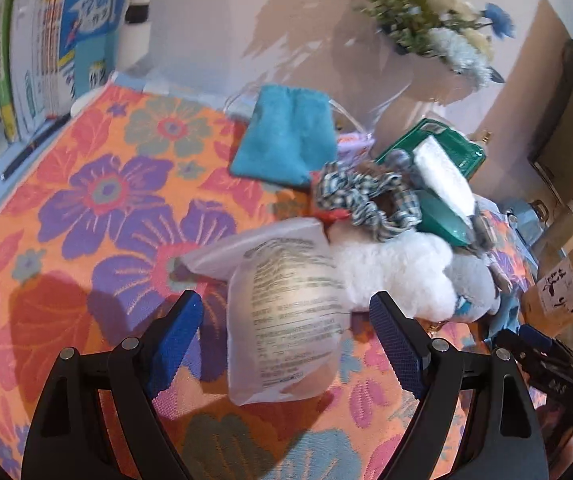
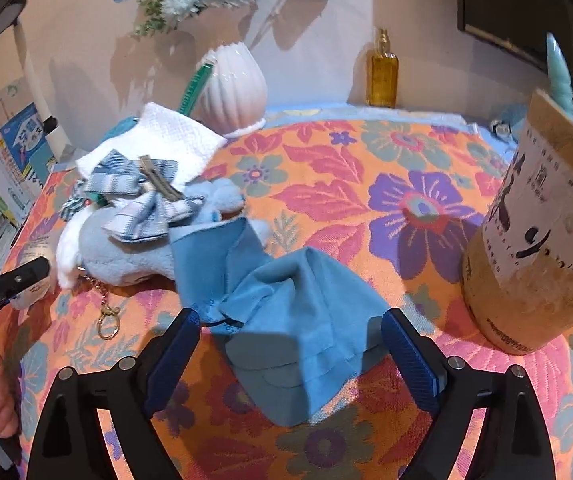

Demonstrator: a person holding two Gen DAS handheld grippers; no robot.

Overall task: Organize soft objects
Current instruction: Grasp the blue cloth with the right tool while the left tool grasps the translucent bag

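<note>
Since both sets of jaws stand wide apart and hold nothing, the coming move turns on which soft thing sits squarely between which pair. The right gripper (image 2: 290,344) has the crumpled blue cloth (image 2: 286,320) directly ahead, its near fold lying between the two blue pads, though I cannot tell whether either pad touches it. The cloth's long axis runs from that near fold away and to the left, up toward the pale blue plush toy (image 2: 134,252), whose body it overlaps. A plaid bow clip (image 2: 146,196) rests on the plush, and a white towel (image 2: 158,144) lies behind, toward the far left corner of the flowered tablecloth (image 2: 366,200). A cardboard tube (image 2: 534,240) stands well to the right of the cloth, and a white ribbed vase (image 2: 234,88) sits at the far edge.

The left gripper (image 1: 286,340) faces a white plastic packet (image 1: 286,312), which lies between its pads with its long axis pointing roughly straight away from the jaws. Beyond it sit the plush's white part (image 1: 390,276), a checked scrunchie (image 1: 366,200) and a teal pouch (image 1: 286,136) farther off.

By my judgement the right gripper is the nearer one for the cloth, and closing across its near fold looks the natural grasp; the overlap with the plush may drag that toy along.
</note>
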